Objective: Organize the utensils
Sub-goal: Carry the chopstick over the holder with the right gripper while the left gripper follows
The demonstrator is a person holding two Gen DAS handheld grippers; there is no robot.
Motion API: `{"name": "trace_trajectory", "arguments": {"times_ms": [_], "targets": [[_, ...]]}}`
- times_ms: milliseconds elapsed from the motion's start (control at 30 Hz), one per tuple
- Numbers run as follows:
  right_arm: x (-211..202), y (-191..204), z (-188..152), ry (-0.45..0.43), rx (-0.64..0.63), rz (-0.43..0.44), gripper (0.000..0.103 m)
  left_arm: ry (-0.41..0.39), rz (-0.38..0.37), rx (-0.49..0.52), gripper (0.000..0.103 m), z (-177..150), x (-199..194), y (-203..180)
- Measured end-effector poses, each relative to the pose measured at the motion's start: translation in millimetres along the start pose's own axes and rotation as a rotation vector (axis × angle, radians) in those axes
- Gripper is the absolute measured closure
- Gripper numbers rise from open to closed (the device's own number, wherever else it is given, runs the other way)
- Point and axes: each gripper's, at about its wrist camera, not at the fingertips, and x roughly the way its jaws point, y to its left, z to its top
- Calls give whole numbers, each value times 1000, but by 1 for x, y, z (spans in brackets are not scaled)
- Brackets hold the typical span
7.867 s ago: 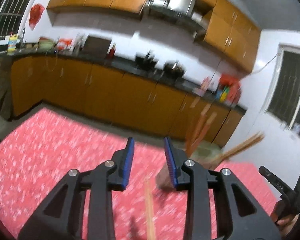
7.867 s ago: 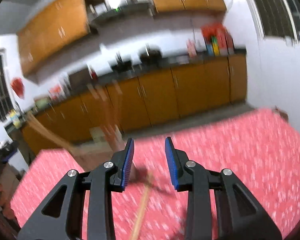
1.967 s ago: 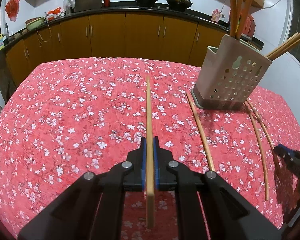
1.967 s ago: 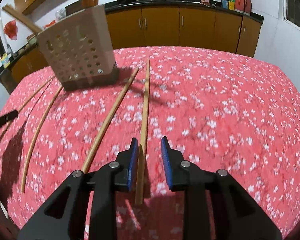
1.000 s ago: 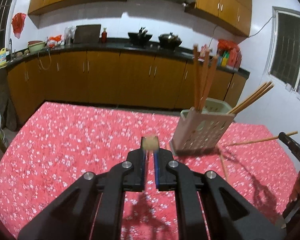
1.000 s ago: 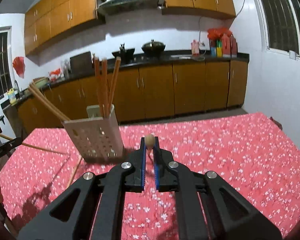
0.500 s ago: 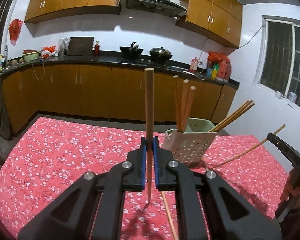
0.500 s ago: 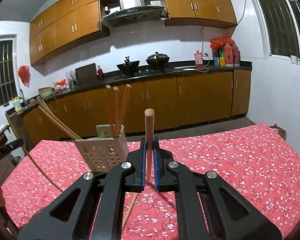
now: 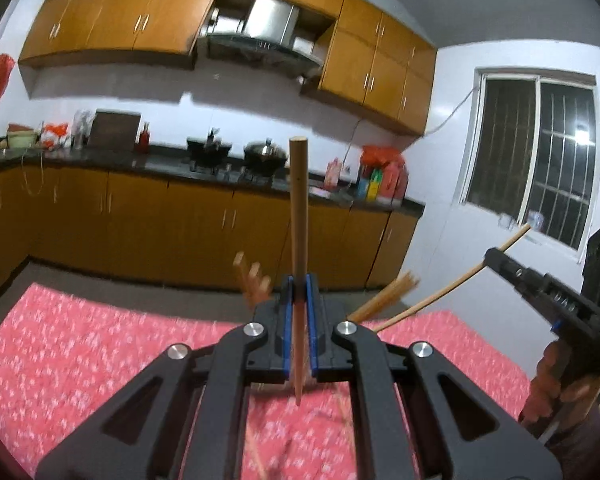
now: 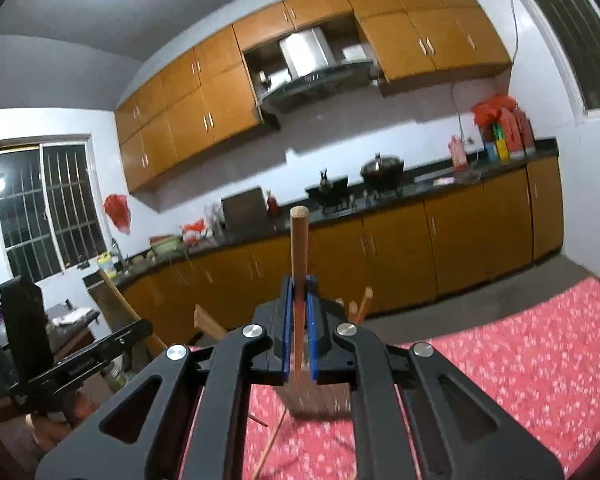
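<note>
L gripper [image 9: 299, 332] is clamped on a chopstick [image 9: 299, 216], thick end up, tip poking out below the pads; R gripper [image 10: 299, 332] is likewise closed on its own chopstick [image 10: 299, 256], upright. Vs half a sec ago both cams have tilted up and moved in: the holder, then plainly visible ahead, is now mostly hidden behind the fingers, w/ only blurred tops of the stored sticks [image 9: 252, 276] showing in the left view and a dark bit of the holder [image 10: 316, 396] below the jaws in the right one. So both sticks look carried over the holder, approx. ready to drop in. Loose sticks [image 10: 270, 444] are still on the red floral cloth [image 9: 80, 344], so task is prob. mid-way. R gripper also shows at far right of the left view, stick angled.
</note>
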Motion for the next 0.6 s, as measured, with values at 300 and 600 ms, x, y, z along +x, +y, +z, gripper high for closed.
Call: {"name": "trace_trajectory", "arguments": {"times_ms": [300,600], "targets": [[56,4,1,42,-56,-102,96,-152,75,-4,95,38,28,-17],[90,3,-24,149,-57,-119,96,-90,115,-24,95,10,83,-5]]}}
